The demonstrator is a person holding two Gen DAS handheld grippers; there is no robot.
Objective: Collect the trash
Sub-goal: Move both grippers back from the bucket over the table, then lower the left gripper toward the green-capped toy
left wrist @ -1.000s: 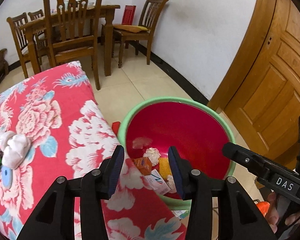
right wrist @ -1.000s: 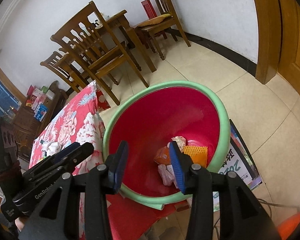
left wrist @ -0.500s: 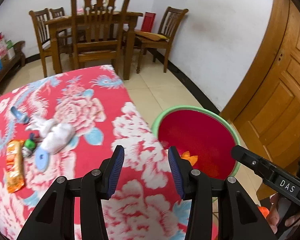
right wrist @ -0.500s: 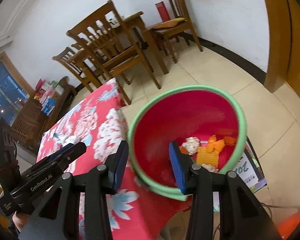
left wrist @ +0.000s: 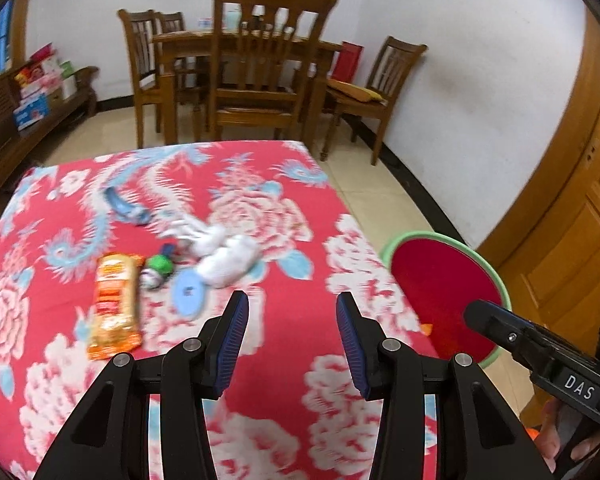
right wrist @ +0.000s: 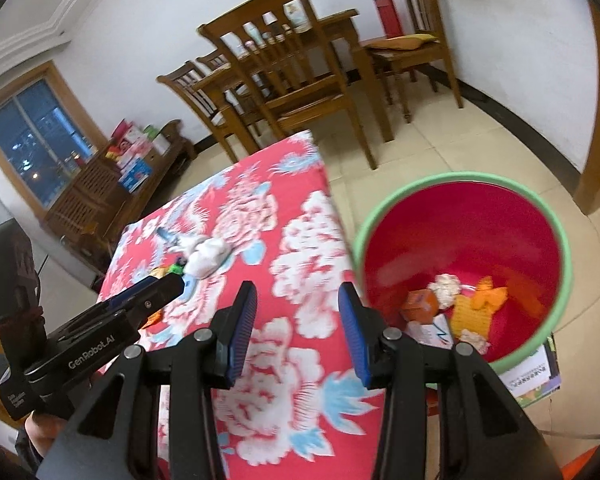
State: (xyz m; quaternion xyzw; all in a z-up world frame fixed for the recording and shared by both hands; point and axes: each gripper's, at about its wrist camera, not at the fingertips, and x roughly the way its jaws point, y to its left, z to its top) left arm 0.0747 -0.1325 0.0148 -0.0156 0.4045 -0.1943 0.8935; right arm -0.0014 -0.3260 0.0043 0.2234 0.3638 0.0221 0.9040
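Trash lies on the red floral tablecloth [left wrist: 260, 360]: an orange snack wrapper [left wrist: 114, 306], a small green item [left wrist: 159, 266], a round blue lid [left wrist: 188, 292], crumpled white tissue [left wrist: 226, 256] and a blue wrapper [left wrist: 124, 208]. My left gripper [left wrist: 288, 334] is open and empty above the cloth, nearer me than the tissue. The red bin with a green rim [right wrist: 464, 264] stands on the floor right of the table and holds several pieces of trash. My right gripper [right wrist: 296, 324] is open and empty over the table's right edge [right wrist: 340, 240], beside the bin.
A wooden dining table and chairs [left wrist: 256, 80] stand behind the table. A wooden door [left wrist: 572, 240] is at right. A shelf with boxes [left wrist: 32, 92] is at far left. A printed paper [right wrist: 536, 376] lies on the floor under the bin.
Both grippers swung left from over the bin to over the table. The trash on the cloth has come into full view. Both stayed open.
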